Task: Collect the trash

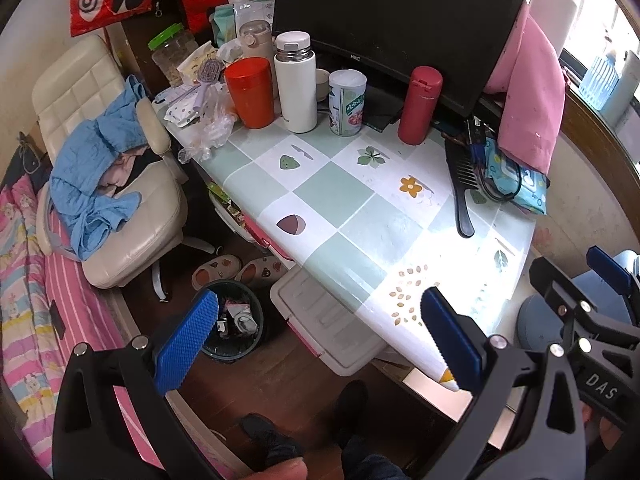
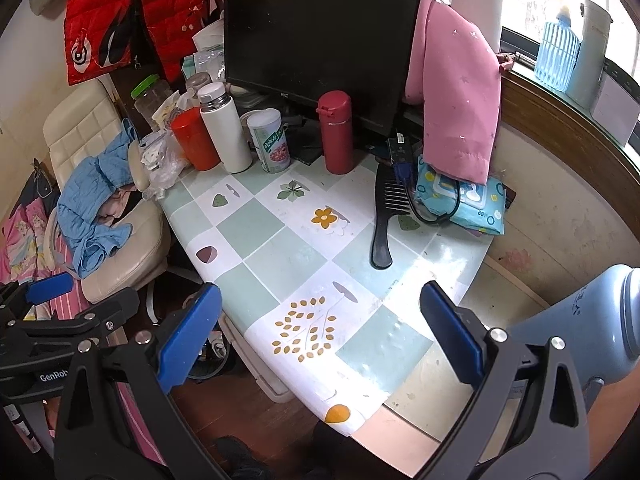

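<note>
Trash, a crumpled clear plastic bag (image 1: 208, 128), lies at the far left of the tiled table (image 1: 360, 216), well apart from both tongs. Left gripper (image 1: 320, 340) and right gripper (image 2: 320, 332) are spread and hold nothing, probably ready to reach. The dark round bin (image 1: 256, 344) stands on the floor, near left, where trash can drop in.

I see the table (image 1: 360, 216) under a checked green-and-white cover filling mid-frame. Along its upper edge stand a red cup (image 1: 249, 92), a white flask (image 1: 295, 82), a printed can (image 1: 346, 103) and a red bottle (image 1: 420, 105) — the black comb (image 1: 460, 188) and blue wipes pack (image 1: 516, 180) lie at right. Lower left, on the wooden floor (image 1: 280, 376), sits a trash bin (image 1: 234, 320).
</note>
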